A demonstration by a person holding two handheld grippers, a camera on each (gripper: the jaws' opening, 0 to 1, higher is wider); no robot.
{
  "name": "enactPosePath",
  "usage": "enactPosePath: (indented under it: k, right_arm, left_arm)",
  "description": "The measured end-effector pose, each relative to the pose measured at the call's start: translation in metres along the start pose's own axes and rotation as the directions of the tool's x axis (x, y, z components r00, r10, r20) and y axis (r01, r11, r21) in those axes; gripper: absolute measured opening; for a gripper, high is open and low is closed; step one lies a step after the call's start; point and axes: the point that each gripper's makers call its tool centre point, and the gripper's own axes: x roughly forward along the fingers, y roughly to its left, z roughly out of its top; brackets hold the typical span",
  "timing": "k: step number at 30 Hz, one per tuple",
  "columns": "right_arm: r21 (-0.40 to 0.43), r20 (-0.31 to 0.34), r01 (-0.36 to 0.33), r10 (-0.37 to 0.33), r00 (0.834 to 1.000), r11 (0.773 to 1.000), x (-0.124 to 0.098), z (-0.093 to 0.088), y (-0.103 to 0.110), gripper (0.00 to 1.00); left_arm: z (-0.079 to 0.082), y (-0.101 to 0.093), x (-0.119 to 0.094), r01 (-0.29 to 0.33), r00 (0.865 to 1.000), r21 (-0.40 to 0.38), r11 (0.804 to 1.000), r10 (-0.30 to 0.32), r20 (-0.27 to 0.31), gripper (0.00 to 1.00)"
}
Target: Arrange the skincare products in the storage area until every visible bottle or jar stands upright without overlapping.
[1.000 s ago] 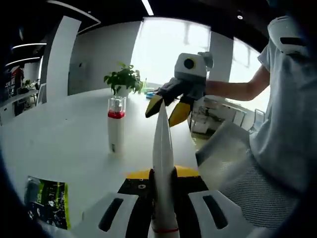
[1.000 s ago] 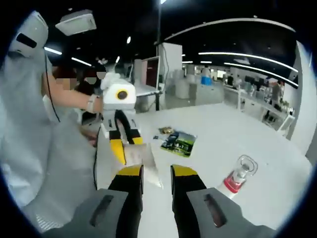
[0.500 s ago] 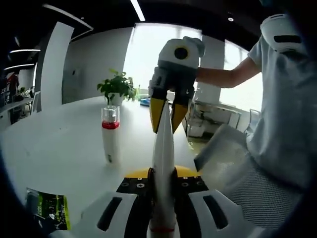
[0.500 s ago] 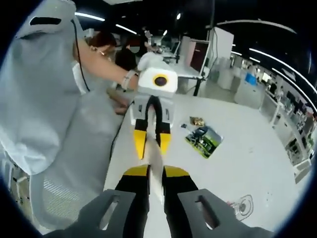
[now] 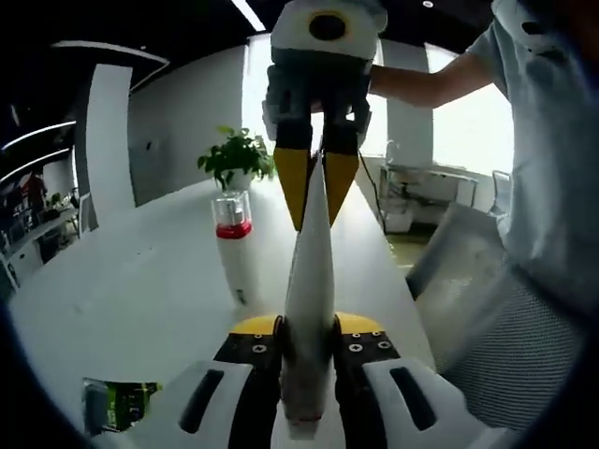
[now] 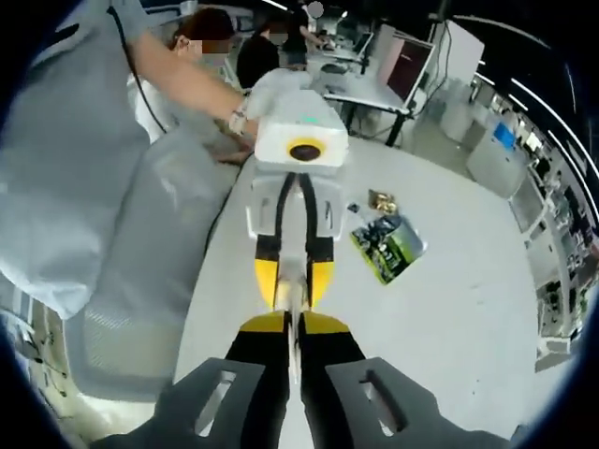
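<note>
Both grippers clamp one smooth white tapered tube (image 5: 310, 281): left gripper (image 5: 310, 351) at its base, right gripper (image 5: 316, 187) pinching its flattened tip. Beyond the left fingers (image 5: 255, 329), a white cylindrical bottle (image 5: 236, 253) with red collar stands upright on the glossy table (image 5: 140, 290).

Open white table (image 5: 140, 281) left of held tube | red-banded pump bottle (image 5: 235, 248) upright, near tube's left | potted plant (image 5: 237, 159) at far edge | mesh chair (image 6: 150, 271) hard against table edge | leaflet (image 6: 388, 245) flat on table
</note>
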Motion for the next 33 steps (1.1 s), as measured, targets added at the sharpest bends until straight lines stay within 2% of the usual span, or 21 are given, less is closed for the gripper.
enactPosePath:
  k: [1,4,5,7,8,9,11,13,16,18,21,23,25,30,33]
  right_arm:
    - [-0.024,-0.025,0.004,-0.005,1.000,1.000,0.002,0.001,-0.003,0.01]
    - [-0.027,-0.068,-0.023,0.021,0.997,0.999,0.009,0.003,-0.005,0.01]
    - [-0.025,-0.101,-0.041,0.038,0.994,0.999,0.011,0.000,-0.005,0.01]
    - [-0.043,-0.133,-0.044,0.038,0.990,0.998,0.016,-0.004,-0.007,0.01]
    - [-0.033,-0.090,-0.042,0.038,0.995,0.999,0.015,0.005,-0.009,0.01]
    - [-0.030,-0.110,-0.042,0.038,0.993,0.999,0.015,0.003,-0.012,0.01]
    - [-0.014,-0.120,-0.051,0.049,0.992,0.999,0.017,0.003,-0.015,0.01]
    - [0.009,-0.124,-0.068,0.068,0.990,0.998,0.018,0.005,-0.018,0.01]
    - [0.024,-0.145,-0.081,0.084,0.986,0.996,0.020,0.006,-0.023,0.01]
    - [0.033,-0.158,-0.086,0.091,0.983,0.996,0.022,0.007,-0.025,0.01]
    - [0.039,-0.171,-0.096,0.101,0.980,0.995,0.024,0.009,-0.027,0.02]
    - [0.046,-0.170,-0.101,0.108,0.979,0.994,0.025,0.010,-0.029,0.02]
    - [0.056,-0.174,-0.107,0.115,0.978,0.993,0.026,0.010,-0.030,0.02]
    - [0.077,-0.175,-0.106,0.118,0.977,0.991,0.021,-0.001,-0.040,0.03]
    - [0.116,-0.164,-0.083,0.102,0.981,0.990,0.018,-0.009,-0.051,0.03]
  left_arm:
    - [0.000,0.001,0.003,-0.008,1.000,0.006,1.000,0.008,-0.004,0.18]
    - [-0.006,0.007,0.008,-0.030,0.999,0.022,0.999,0.030,-0.025,0.20]
    - [-0.008,0.009,0.009,-0.039,0.999,0.033,0.999,0.040,-0.031,0.21]
    - [-0.009,0.013,0.007,-0.047,0.999,0.011,0.999,0.047,-0.021,0.21]
    - [-0.007,0.016,0.004,-0.059,0.998,0.002,0.998,0.059,-0.015,0.23]
    - [-0.006,0.021,0.001,-0.086,0.996,-0.009,0.996,0.086,-0.011,0.24]
    - [-0.012,0.028,-0.003,-0.094,0.995,-0.013,0.995,0.094,-0.014,0.26]
    - [-0.022,0.027,-0.008,-0.097,0.994,-0.006,0.995,0.096,-0.054,0.26]
    - [-0.032,0.027,-0.011,-0.107,0.991,-0.017,0.994,0.105,-0.081,0.27]
    - [-0.038,0.030,-0.013,-0.118,0.990,-0.037,0.992,0.115,-0.085,0.25]
    - [-0.045,0.029,-0.014,-0.119,0.987,-0.007,0.993,0.118,-0.109,0.21]
    - [-0.046,0.029,-0.014,-0.127,0.985,0.016,0.992,0.128,-0.118,0.19]
    - [-0.047,0.031,-0.012,-0.125,0.985,-0.034,0.992,0.120,-0.121,0.18]
    - [-0.042,0.040,-0.002,-0.138,0.984,-0.019,0.990,0.134,-0.119,0.17]
    - [-0.039,0.049,0.006,-0.169,0.981,-0.057,0.984,0.162,-0.107,0.17]
